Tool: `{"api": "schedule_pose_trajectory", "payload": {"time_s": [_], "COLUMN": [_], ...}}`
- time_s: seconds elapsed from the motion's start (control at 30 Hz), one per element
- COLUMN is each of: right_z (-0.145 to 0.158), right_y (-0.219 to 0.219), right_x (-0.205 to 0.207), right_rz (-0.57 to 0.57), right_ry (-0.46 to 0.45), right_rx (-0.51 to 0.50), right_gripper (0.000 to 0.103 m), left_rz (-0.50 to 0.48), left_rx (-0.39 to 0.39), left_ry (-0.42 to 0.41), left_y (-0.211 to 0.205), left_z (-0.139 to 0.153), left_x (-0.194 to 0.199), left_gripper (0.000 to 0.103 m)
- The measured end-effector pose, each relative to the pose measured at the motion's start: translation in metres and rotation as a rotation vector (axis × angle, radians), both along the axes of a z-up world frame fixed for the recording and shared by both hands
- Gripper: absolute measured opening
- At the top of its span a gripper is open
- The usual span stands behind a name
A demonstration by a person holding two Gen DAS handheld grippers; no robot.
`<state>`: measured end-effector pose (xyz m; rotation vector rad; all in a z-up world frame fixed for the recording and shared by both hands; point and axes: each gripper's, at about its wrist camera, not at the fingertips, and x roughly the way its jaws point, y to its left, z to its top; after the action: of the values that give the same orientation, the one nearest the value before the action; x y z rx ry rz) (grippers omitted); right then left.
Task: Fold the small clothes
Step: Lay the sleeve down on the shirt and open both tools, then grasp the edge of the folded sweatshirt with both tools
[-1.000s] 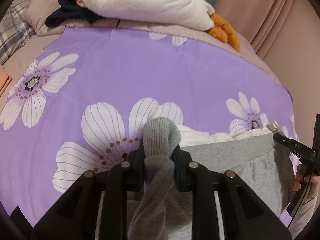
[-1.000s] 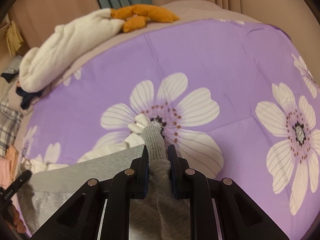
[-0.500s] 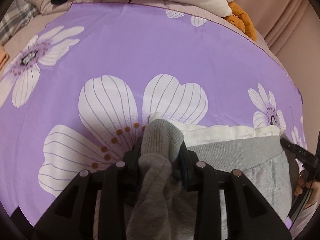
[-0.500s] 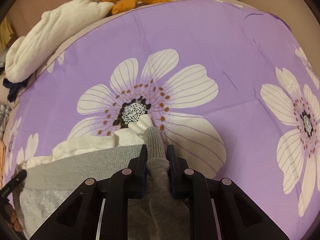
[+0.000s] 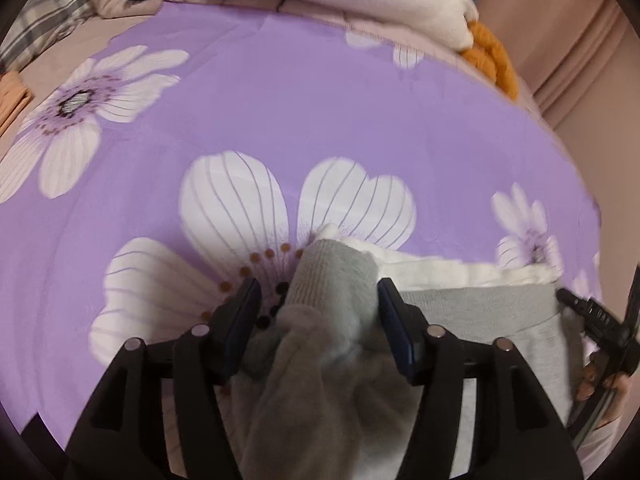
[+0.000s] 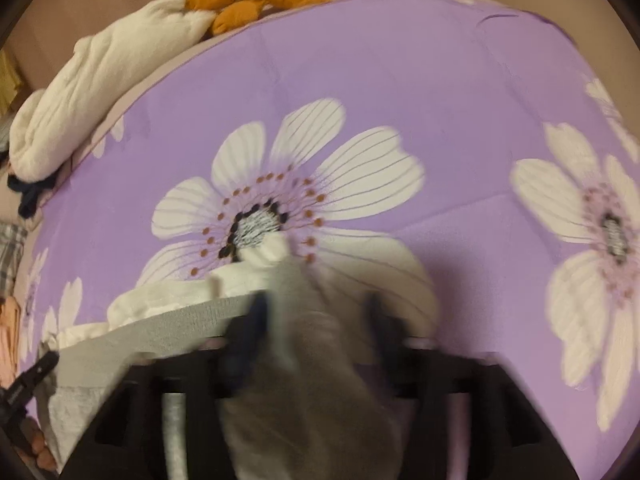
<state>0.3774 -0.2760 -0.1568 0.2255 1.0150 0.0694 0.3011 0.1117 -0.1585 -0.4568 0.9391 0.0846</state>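
Grey garment (image 5: 472,312) lies folded across the purple bedspread (image 5: 320,112) at lower frame, its cuffs between left gripper (image 5: 316,308) and right gripper (image 6: 312,320), both opening in release; further folds appear outstanding.

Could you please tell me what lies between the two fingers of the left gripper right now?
In the left wrist view, a bunched ribbed cuff of the grey knit garment lies between the opening left gripper fingers, no longer pinched.

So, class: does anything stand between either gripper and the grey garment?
Nothing visible does. The grey garment lies between the jaws of the left gripper and of the right gripper; both pairs are opening, pads off the cloth.
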Motion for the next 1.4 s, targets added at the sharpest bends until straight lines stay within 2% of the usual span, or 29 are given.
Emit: {"api": "schedule_pose_trajectory", "payload": {"time_s": [0.07,0.13,0.2,0.27,0.43,0.67,0.87,1.1,1.2,1.3,1.37,1.4], "right_z": [0.014,0.031,0.046,0.059,0.071,0.050,0.022,-0.001,-0.007,-0.014,-0.021,-0.023], "right_y": [-0.009,-0.022,-0.033,-0.040,-0.044,-0.045,-0.035,-0.018,-0.014,-0.017,-0.019,-0.021], "right_x": [-0.010,-0.020,-0.032,-0.046,-0.082,-0.125,-0.157,-0.170,-0.173,-0.172,-0.169,-0.167], "right_rz": [-0.012,-0.021,-0.014,-0.012,-0.019,-0.051,-0.056,-0.023,-0.012,-0.008,-0.006,-0.011], "right_ry": [-0.042,-0.060,-0.073,-0.097,-0.115,-0.069,-0.015,0.020,0.020,0.020,0.023,0.020], "right_rx": [0.008,0.062,0.129,0.164,0.172,0.127,0.120,0.086,0.105,0.216,0.285,0.307], "right_gripper": [0.070,0.071,0.078,0.082,0.083,0.084,0.084,0.084,0.084,0.084,0.084,0.084], "left_rz": [0.009,0.029,0.040,0.036,-0.004,-0.022,-0.034,-0.043,-0.048,-0.050,-0.055,-0.055], "left_rx": [-0.023,-0.015,-0.024,-0.022,0.046,0.043,-0.024,-0.035,-0.054,-0.049,-0.046,-0.045], "left_ry": [-0.029,-0.045,-0.083,-0.101,-0.106,-0.027,0.029,0.011,0.009,0.008,0.012,0.016], "left_y": [0.007,0.012,0.016,0.017,0.001,-0.019,-0.033,-0.045,-0.048,-0.052,-0.054,-0.055], "left_z": [0.018,0.037,0.053,0.065,0.070,0.025,-0.011,-0.019,-0.021,-0.022,-0.022,-0.022], "left_x": [-0.009,-0.020,-0.034,-0.049,-0.094,-0.137,-0.157,-0.162,-0.158,-0.151,-0.146,-0.144], "left_gripper": [0.066,0.069,0.075,0.090,0.094,0.094,0.093,0.092,0.085,0.076,0.066,0.064]}}
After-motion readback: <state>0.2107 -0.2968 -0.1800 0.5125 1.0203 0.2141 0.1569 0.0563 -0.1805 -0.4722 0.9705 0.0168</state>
